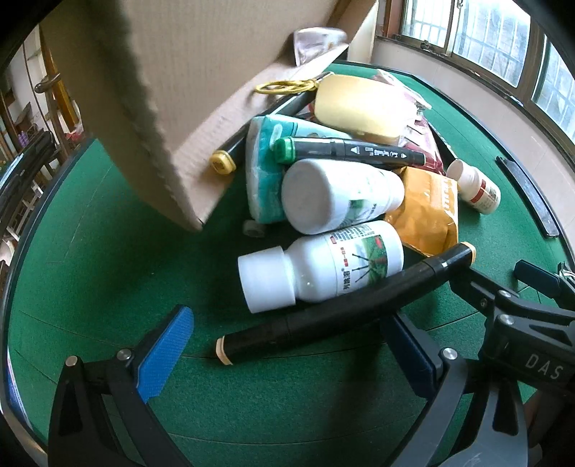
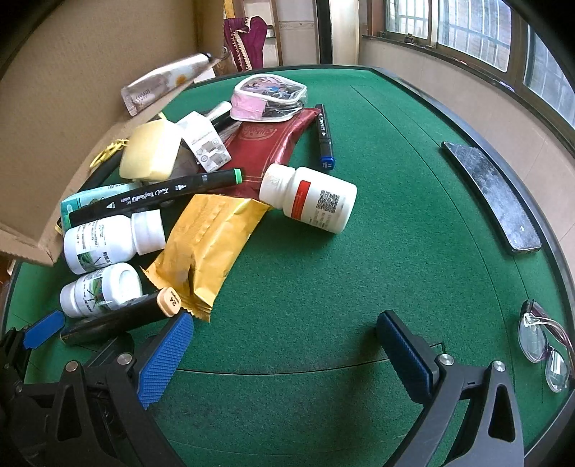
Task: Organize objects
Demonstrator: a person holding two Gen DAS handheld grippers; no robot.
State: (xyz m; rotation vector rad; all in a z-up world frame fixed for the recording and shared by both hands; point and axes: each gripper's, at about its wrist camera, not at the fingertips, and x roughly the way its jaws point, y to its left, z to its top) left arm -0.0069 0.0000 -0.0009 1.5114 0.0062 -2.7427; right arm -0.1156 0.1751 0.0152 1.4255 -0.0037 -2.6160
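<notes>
Tipped box, loose heap: roll-off and tangle risk.
Cardboard box leans over the heap; beside it bottles could roll. Left tongs spread around a black marker; right tongs spread, empty.

A round green felt-topped table with a dark rim stands by barred, wood-framed windows letting in daylight above a cream wall.

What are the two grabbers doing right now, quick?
Left gripper: open, holding nothing; a black marker lies between its fingers.
Right gripper: open, holding nothing, over bare green table.
</notes>
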